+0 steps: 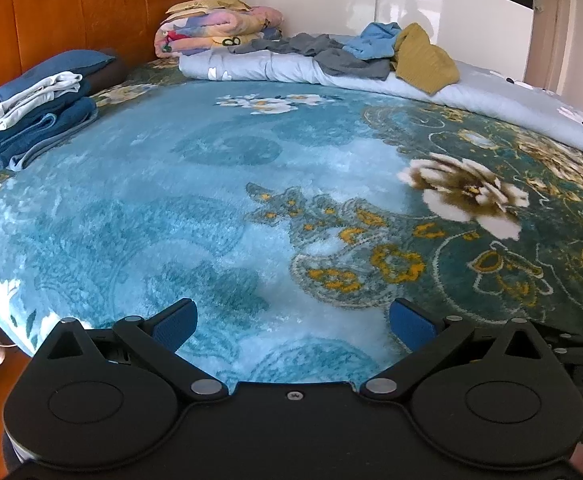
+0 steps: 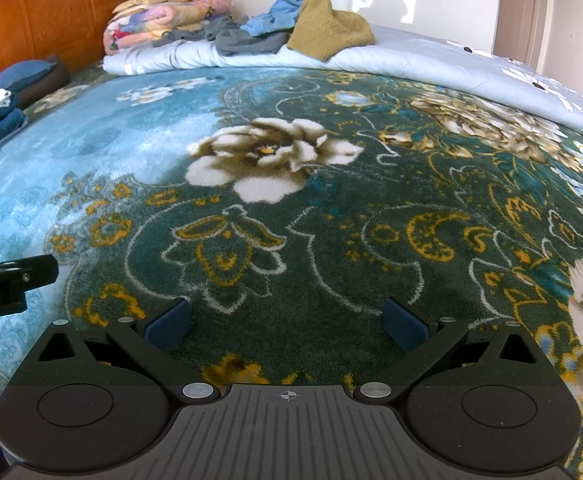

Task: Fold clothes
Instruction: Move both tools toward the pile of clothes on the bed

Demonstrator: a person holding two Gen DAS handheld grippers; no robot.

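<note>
Clothes heaped at far bed edge, left gripper and right gripper fingers wide apart, empty

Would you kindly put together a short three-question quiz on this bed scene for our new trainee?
1. True or false: the left gripper and the right gripper are both open and hold nothing.
2. Which garment lies at the right end of the unfolded heap on the pale quilt? A) mustard knitted sweater B) light blue garment C) grey garment
3. Fill in: the folded clothes sit near the orange ____.

Key: 1 true; 2 A; 3 headboard.
</note>
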